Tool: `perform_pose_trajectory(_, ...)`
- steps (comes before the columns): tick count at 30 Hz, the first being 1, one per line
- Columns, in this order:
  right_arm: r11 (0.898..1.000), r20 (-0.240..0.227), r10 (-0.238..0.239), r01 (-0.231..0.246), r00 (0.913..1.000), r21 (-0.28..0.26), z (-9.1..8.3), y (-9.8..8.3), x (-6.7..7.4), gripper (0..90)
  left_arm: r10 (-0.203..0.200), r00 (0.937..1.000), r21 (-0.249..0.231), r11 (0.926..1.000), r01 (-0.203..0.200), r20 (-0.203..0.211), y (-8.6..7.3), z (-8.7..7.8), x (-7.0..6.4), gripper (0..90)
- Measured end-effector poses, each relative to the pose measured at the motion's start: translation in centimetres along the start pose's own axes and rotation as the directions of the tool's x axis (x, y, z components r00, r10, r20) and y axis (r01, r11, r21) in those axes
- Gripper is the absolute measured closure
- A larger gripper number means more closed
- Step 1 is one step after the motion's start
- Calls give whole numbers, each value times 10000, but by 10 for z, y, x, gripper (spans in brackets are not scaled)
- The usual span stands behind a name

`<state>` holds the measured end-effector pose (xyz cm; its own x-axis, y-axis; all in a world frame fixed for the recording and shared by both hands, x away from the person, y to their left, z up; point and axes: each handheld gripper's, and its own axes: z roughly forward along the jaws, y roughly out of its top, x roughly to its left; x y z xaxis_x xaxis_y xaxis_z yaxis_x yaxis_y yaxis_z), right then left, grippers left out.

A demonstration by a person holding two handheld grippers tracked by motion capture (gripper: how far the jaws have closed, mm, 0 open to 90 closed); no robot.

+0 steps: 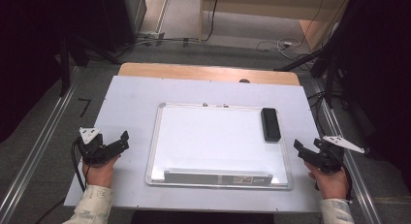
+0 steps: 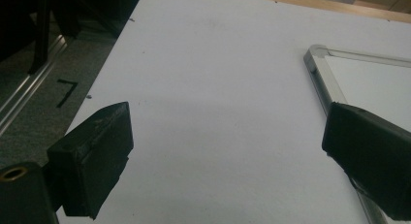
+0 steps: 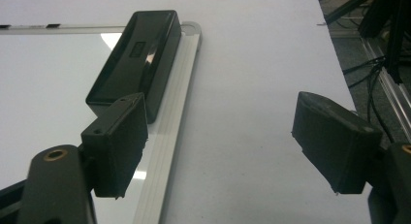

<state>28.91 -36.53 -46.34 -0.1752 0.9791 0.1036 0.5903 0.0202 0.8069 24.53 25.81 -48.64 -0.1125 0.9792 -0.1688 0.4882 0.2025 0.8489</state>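
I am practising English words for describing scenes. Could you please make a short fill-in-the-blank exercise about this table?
1. The black eraser lies on the ____.
2. The eraser sits nearer the person's ____ gripper.
3. The jaws of the left gripper stand ____, with nothing between them.

Missing words: whiteboard; right; open

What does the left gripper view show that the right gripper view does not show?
Left gripper view: a black mark like a 7 on the grey floor, and the whiteboard's bare corner. Right gripper view: the black eraser lying on the whiteboard by its frame, and cables on the floor. Both: two open black fingers with nothing between them, over the white table cover.
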Motion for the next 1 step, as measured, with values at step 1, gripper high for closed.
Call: perform_pose_trajectory(1, 10000, 23, 28, -29, 10000, 22, 0, -1, -1, 188, -4, 10000, 7, 10000, 4, -7, 0, 0, 0, 44)
